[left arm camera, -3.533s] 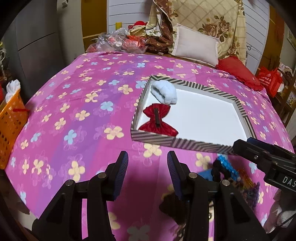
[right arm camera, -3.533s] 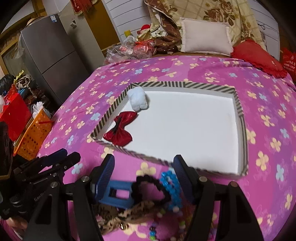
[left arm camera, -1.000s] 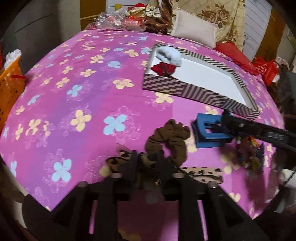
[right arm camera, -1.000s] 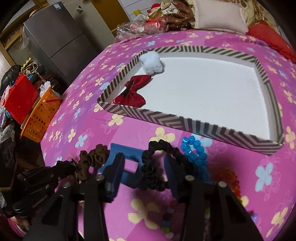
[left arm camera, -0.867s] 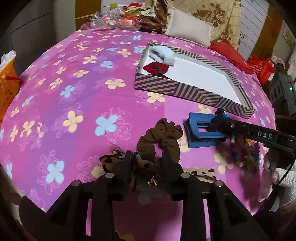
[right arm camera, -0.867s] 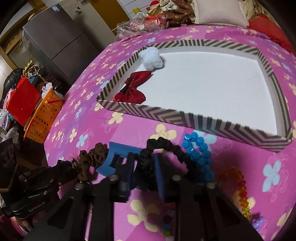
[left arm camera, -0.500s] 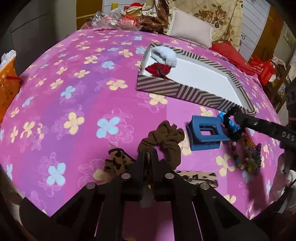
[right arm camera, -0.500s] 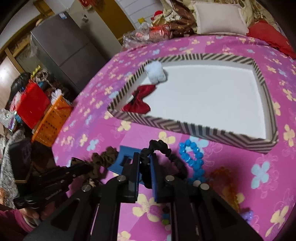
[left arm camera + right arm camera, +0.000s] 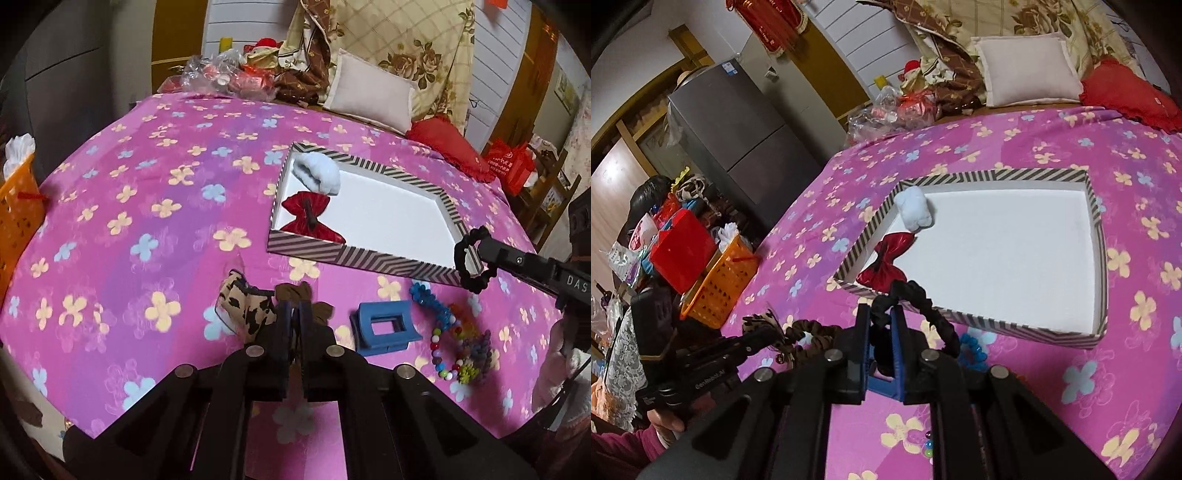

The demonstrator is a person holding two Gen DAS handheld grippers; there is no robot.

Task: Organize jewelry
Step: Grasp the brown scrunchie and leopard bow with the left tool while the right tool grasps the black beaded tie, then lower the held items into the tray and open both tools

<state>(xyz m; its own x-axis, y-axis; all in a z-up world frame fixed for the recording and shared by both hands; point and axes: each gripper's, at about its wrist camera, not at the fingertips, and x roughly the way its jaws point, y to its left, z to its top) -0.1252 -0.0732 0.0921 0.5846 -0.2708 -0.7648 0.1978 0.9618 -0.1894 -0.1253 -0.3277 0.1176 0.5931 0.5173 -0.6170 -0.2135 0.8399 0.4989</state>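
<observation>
My left gripper (image 9: 294, 314) is shut on a leopard-print hair bow (image 9: 243, 308), and a brown scrunchie (image 9: 295, 291) bunches at its tips; both hang lifted off the pink bedspread. The bow (image 9: 764, 323) and the scrunchie loop (image 9: 810, 332) also show in the right wrist view. My right gripper (image 9: 881, 314) is shut on a black scrunchie (image 9: 923, 304), held up at the near edge of the striped tray (image 9: 997, 321). That black scrunchie (image 9: 461, 258) hangs by the tray's (image 9: 351, 254) near right corner. Inside the tray lie a red bow (image 9: 308, 218) and a white fluffy piece (image 9: 317, 173).
A blue claw clip (image 9: 384, 328), a blue bead bracelet (image 9: 432, 302) and a heap of coloured beads (image 9: 465, 350) lie on the bedspread in front of the tray. An orange basket (image 9: 720, 284) stands beside the bed on the left. Pillows (image 9: 373, 88) are at the head.
Both grippers went from open to shut: the left on the leopard bow by the brown scrunchie, the right on the black scrunchie. Both then rose off the bedspread with their loads.
</observation>
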